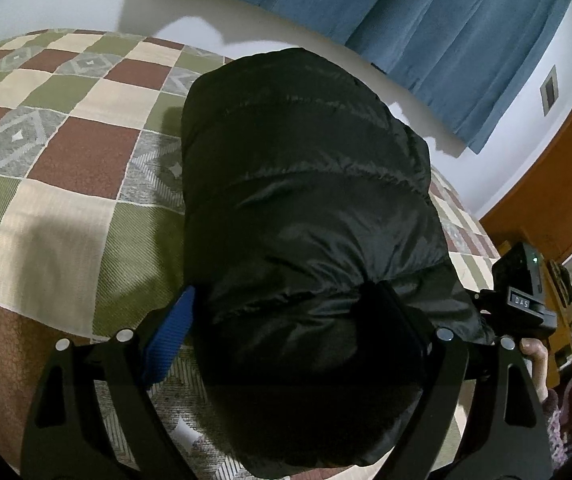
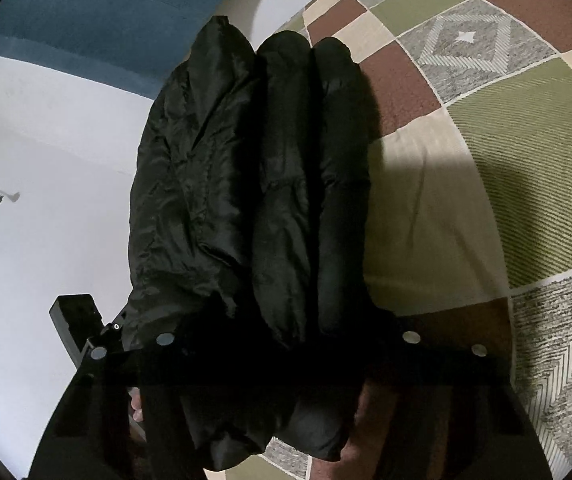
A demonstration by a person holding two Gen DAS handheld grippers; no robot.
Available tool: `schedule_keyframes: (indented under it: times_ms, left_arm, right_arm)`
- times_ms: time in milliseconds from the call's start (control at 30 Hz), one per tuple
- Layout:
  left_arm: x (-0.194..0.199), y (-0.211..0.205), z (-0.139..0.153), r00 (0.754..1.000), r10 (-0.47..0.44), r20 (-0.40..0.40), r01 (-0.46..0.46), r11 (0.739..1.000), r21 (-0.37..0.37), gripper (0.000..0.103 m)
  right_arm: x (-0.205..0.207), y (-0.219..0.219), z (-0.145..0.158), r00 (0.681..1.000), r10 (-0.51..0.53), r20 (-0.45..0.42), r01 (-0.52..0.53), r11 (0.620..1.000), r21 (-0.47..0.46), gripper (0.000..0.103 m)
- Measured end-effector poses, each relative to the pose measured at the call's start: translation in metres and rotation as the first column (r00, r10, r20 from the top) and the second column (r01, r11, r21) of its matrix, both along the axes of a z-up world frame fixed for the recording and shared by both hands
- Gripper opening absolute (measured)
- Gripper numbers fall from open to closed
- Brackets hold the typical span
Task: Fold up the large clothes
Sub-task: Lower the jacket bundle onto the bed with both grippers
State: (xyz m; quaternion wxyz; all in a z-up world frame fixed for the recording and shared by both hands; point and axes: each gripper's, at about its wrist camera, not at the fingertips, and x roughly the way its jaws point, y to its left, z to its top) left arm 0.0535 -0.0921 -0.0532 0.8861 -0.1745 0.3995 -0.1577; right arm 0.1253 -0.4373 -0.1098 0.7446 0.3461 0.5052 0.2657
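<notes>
A black quilted puffer jacket (image 1: 306, 208) is folded into a thick bundle and is held over a checked bedspread (image 1: 53, 184). My left gripper (image 1: 286, 332) is shut on the bundle's near end; its blue pad (image 1: 169, 340) shows at the left, the right finger is buried in fabric. In the right wrist view the jacket (image 2: 253, 184) shows as several stacked puffy layers. My right gripper (image 2: 286, 344) is shut on their near end, its fingers dark and mostly hidden by fabric. The right gripper's body (image 1: 522, 292) shows at the bundle's right side in the left wrist view.
The bedspread (image 2: 486, 160) has green, brown, cream and grey squares. A white wall and blue curtain (image 1: 426, 20) stand behind the bed. An orange-brown door (image 1: 558, 192) is at the far right, with clutter below it.
</notes>
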Motion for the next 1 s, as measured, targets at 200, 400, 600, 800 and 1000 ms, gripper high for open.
schedule_keyframes:
  times_ms: [200,400,600,800,1000]
  left_arm:
    - [-0.001,-0.001,0.000,1.000,0.002,0.002,-0.002,1.000,0.009,0.088]
    - [-0.001,-0.002,0.000,1.000,0.004,0.004,-0.004,1.000,0.014,0.088]
    - [-0.001,-0.001,0.000,1.000,0.007,0.006,-0.007,1.000,0.017,0.088]
    - [0.001,-0.001,-0.001,1.000,0.008,0.010,-0.008,1.000,0.027,0.088]
    - [-0.003,-0.002,0.000,0.999,0.027,0.023,-0.028,0.998,0.048,0.090]
  right_arm:
    - [-0.002,0.000,0.000,1.000,-0.002,0.004,0.002,1.000,0.006,0.059]
    - [-0.003,-0.003,0.000,1.000,-0.005,0.012,0.004,1.000,0.014,0.059]
    - [-0.008,-0.006,0.001,1.000,-0.021,0.020,0.021,0.999,0.026,0.060]
    - [-0.013,-0.014,0.003,0.998,-0.054,0.031,0.053,0.998,0.036,0.065]
    - [-0.024,-0.028,0.006,0.993,-0.113,0.033,0.112,0.993,0.022,0.074]
